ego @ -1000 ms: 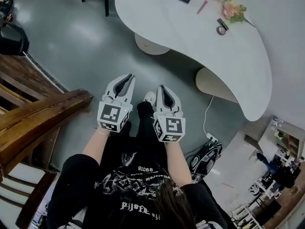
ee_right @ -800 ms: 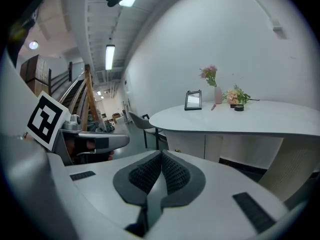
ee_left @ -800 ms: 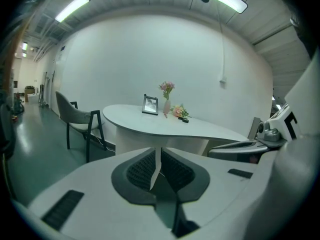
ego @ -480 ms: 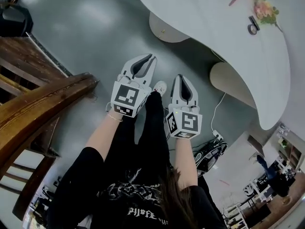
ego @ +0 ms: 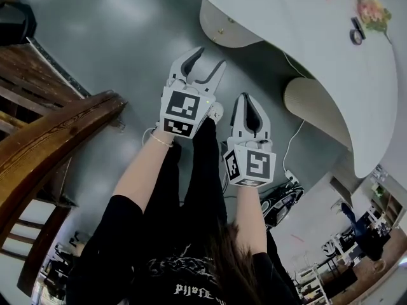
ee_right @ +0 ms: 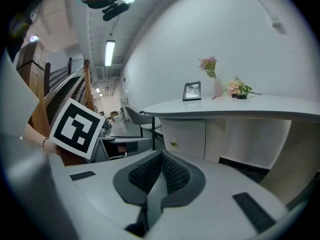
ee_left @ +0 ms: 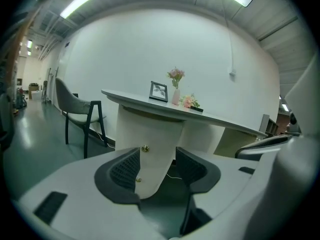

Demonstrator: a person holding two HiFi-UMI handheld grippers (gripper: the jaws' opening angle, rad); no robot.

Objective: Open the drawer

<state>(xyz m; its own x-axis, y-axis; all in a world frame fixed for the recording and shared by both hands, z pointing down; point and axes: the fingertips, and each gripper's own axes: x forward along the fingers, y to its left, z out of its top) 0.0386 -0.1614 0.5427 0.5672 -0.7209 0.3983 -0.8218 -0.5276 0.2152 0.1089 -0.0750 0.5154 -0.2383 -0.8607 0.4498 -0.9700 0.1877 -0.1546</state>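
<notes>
The drawer unit is the white pedestal under the curved white desk, with small brass knobs on its front; one knob shows in the right gripper view. My left gripper hangs in the air short of the pedestal. Its jaws have just been opening and now stand open with nothing between them; in the left gripper view the pedestal shows through the gap from a distance. My right gripper is beside it, a little nearer to me, shut and empty.
A wooden stair rail runs along the left. A second, rounded desk support stands right of the pedestal, with a white cable and a bag on the floor. A grey chair stands left of the desk. A photo frame and flowers sit on top.
The left gripper's jaws went from shut to wide open. Both grippers moved up the head view toward the desk pedestal, the left one further.
</notes>
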